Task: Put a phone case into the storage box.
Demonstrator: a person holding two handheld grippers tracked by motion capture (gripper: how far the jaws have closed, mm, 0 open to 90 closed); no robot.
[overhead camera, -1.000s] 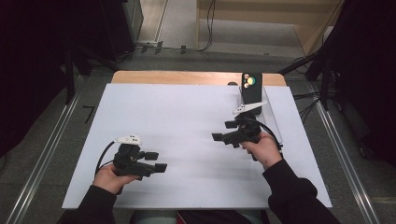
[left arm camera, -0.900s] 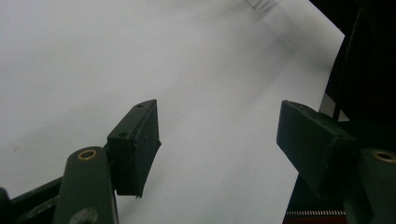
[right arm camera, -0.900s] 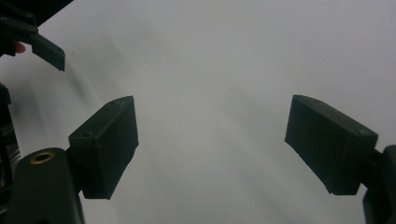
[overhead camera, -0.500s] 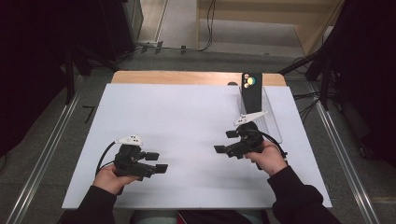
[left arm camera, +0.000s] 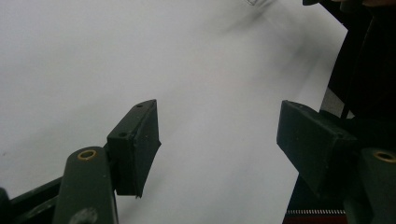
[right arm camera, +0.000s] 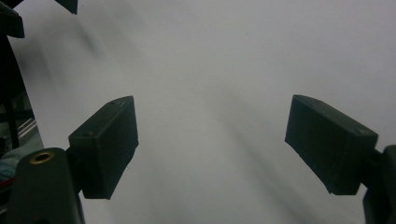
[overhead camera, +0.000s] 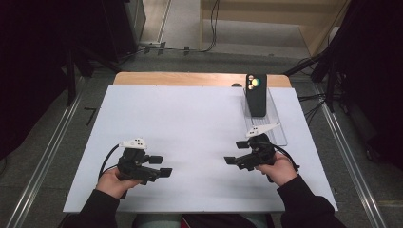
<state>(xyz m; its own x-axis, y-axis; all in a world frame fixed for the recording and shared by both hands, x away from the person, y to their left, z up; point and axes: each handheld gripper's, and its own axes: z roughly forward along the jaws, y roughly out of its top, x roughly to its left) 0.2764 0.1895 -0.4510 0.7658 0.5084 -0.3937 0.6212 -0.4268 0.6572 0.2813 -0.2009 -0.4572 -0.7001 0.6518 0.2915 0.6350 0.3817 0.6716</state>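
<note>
Wide white counter (overhead camera: 190,137), bare across the middle, a strip of wood along the far edge. At the far right of the counter, a clear tray (overhead camera: 275,130) lying flat, and on its far end a black box (overhead camera: 256,95) standing upright, with coloured round dots near the top. Left tongs (overhead camera: 160,166) held low over the near left part of the counter, gripped from behind by the left hand (overhead camera: 114,180), jaws set wide apart with nothing between them, only white surface showing in the gap in the left gripper view. Right tongs (overhead camera: 233,159) over the near right part, just in front of the tray's near end, held by the right hand (overhead camera: 280,168), jaws likewise spread wide and empty, pointing toward the left tongs. Well apart from each other, both clear of the box.
</note>
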